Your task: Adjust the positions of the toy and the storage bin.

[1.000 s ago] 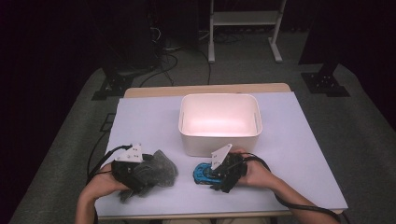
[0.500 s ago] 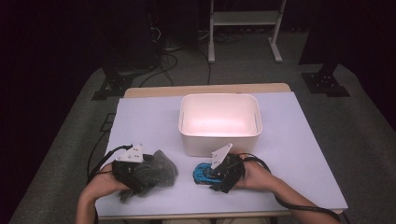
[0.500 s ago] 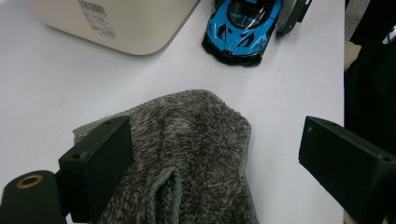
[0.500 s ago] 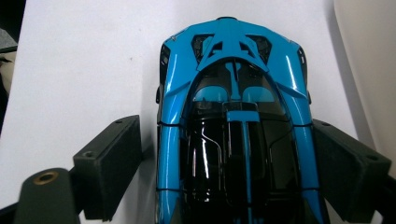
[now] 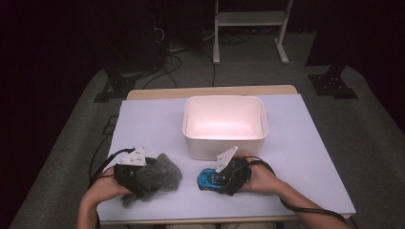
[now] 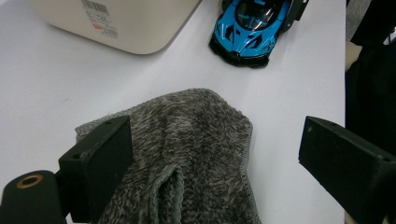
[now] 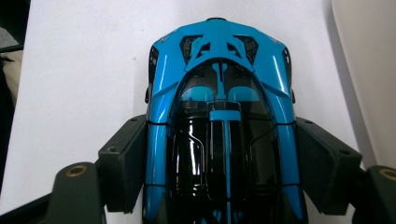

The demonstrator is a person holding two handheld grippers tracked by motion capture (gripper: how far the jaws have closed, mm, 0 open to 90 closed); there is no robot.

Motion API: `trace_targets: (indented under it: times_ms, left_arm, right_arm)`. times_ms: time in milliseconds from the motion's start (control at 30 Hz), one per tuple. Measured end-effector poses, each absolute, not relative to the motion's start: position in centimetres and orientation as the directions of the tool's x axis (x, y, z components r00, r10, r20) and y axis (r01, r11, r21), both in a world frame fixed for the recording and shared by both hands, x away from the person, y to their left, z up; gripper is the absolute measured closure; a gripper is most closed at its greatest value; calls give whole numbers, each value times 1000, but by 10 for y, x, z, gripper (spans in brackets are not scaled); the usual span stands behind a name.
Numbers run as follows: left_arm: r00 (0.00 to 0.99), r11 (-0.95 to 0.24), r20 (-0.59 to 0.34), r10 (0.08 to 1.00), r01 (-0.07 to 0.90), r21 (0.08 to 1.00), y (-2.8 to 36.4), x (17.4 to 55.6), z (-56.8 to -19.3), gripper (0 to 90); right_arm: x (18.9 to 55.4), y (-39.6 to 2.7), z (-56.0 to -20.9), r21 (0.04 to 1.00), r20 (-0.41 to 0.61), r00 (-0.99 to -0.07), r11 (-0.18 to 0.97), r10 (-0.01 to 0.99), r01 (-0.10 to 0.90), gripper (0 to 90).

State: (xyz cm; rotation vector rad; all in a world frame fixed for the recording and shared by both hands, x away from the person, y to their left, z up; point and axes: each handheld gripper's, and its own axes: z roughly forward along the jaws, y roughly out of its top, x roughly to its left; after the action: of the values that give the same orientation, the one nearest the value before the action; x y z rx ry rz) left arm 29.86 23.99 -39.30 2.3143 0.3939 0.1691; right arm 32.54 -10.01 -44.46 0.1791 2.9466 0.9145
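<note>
Toy car [image 7: 219, 116] lengthwise between right gripper [image 7: 219, 168] jaws (closing), nose pointing left in high view

A dark lab: floor cables [image 5: 167, 62] and equipment stands [image 5: 250, 28] behind the table [image 5: 305, 157].

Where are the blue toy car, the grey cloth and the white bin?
blue toy car [image 7: 219, 70], right gripper view, on its blue bodywork.
grey cloth [image 6: 196, 135], left gripper view, on its flat middle.
white bin [image 5: 224, 148], high view, on its near outer wall.
</note>
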Motion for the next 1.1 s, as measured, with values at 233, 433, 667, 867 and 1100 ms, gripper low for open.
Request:
trace_targets:
  times_ms: [233, 433, 667, 867, 1100]
  left_arm:
    - [943, -659, 3, 332, 229, 716, 241, 299, -393, 92]
    - [943, -659, 4, 332, 229, 716, 240, 299, -393, 92]
    - [943, -659, 3, 333, 230, 716, 240, 299, -393, 92]
    - [942, -657, 1, 334, 232, 718, 240, 299, -394, 92]
    - [943, -660, 5, 333, 229, 715, 242, 299, -393, 92]
  right_arm:
    - [321, -100, -443, 556, -1, -995, 827, 102, 84, 249]
    - [318, -101, -442, 559, 21, -995, 825, 95, 90, 250]
    - [321, -106, -436, 585, 61, -993, 802, 99, 116, 250]
    - [317, -110, -427, 595, 62, -994, 796, 93, 111, 259]
    - [316, -106, -431, 579, 52, -994, 808, 91, 104, 259]
